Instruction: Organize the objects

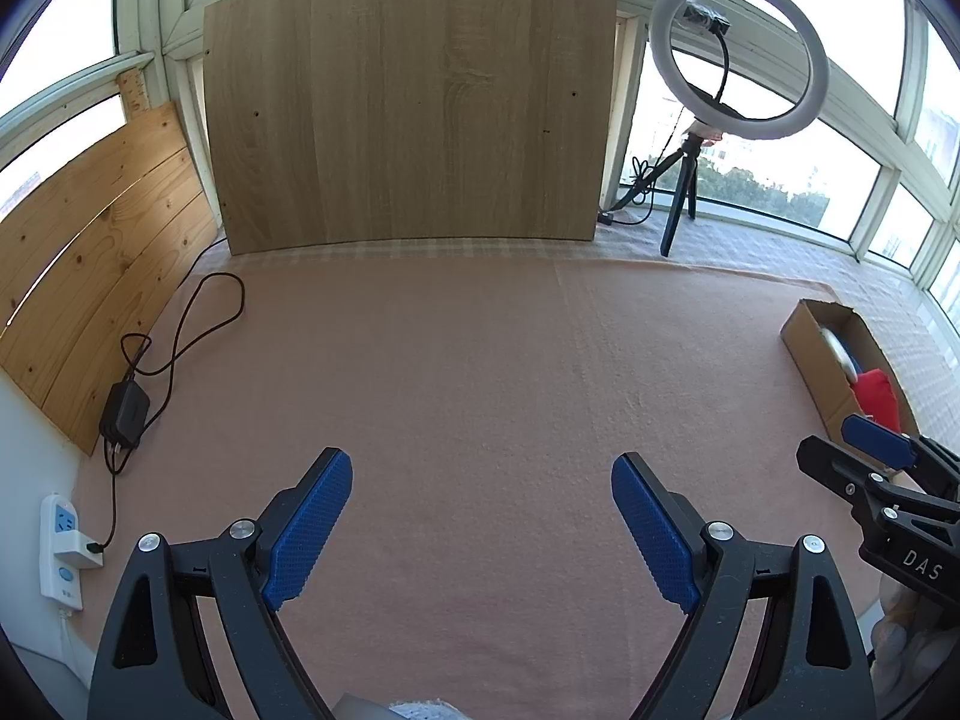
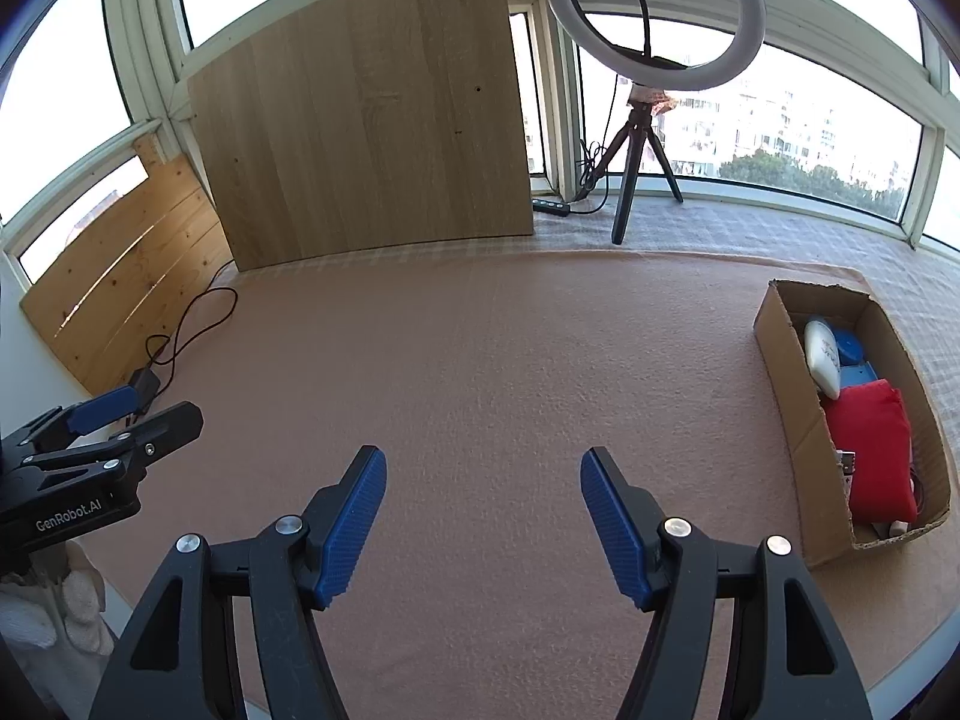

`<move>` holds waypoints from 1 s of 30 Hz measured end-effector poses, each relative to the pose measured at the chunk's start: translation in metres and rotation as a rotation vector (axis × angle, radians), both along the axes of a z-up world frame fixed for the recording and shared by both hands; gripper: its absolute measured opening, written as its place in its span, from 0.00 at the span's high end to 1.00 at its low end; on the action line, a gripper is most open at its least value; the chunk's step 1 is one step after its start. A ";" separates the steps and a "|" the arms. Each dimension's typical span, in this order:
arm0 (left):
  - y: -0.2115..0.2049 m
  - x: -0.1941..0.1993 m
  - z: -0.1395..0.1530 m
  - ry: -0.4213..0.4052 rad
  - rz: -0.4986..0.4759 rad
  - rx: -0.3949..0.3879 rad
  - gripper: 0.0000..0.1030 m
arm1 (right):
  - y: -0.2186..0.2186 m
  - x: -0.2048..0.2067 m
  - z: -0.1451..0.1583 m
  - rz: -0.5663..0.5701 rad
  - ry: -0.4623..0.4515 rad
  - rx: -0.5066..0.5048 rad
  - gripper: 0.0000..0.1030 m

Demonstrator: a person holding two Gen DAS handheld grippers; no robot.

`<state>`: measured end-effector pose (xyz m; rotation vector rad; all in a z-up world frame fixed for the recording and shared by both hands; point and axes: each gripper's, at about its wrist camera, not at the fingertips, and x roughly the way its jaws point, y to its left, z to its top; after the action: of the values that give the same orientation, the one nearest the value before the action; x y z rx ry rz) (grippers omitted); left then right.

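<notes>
Over on the far left, a white power strip (image 1: 60,546) sits at the edge of the worktop (image 1: 468,390), with a black charger (image 1: 125,414) just beyond it and its cable (image 1: 192,324) looping across the pink cloth. Behind those, pine planks (image 1: 90,276) lean against the window frame, and beside them a big wooden board (image 1: 408,102) stands upright at the back.

Centre stage, the left gripper (image 1: 480,531) hovers above bare cloth, its blue fingers (image 1: 309,531) spread wide with nothing between them. The right gripper (image 2: 483,525) does the same a little further along, fingers (image 2: 351,528) wide apart and empty (each one shows at the edge of the other's camera).

Moving right, a ring light (image 2: 654,12) on a small black tripod (image 2: 630,174) stands by the window at the back of the worktop.

And at the far right, the cardboard box (image 2: 786,420) rests on the cloth, near the right gripper but clear of it. Inside it lie a white tube (image 2: 822,360), something blue (image 2: 849,348) just behind that, and a red pouch (image 2: 876,450) filling the near half, with a few small bits at the near end too hidden to name
</notes>
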<state>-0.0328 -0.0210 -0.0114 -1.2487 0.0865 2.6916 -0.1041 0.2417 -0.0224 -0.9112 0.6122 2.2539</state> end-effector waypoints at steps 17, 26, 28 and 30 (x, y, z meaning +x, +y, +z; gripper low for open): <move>0.007 -0.001 -0.003 -0.007 0.001 -0.004 0.09 | 0.002 0.003 0.000 -0.001 0.003 0.000 0.38; 0.007 -0.006 -0.009 -0.019 0.008 -0.005 0.08 | 0.007 0.006 -0.001 -0.002 0.000 -0.003 0.38; 0.007 -0.006 -0.011 -0.022 0.008 -0.003 0.07 | 0.007 0.006 -0.001 -0.002 0.000 -0.003 0.38; 0.007 -0.007 -0.011 -0.022 0.010 -0.003 0.06 | 0.008 0.007 -0.001 -0.003 -0.001 -0.004 0.38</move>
<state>-0.0398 -0.0142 -0.0227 -1.2832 0.0817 2.6858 -0.0975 0.2502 -0.0235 -0.9125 0.6175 2.2503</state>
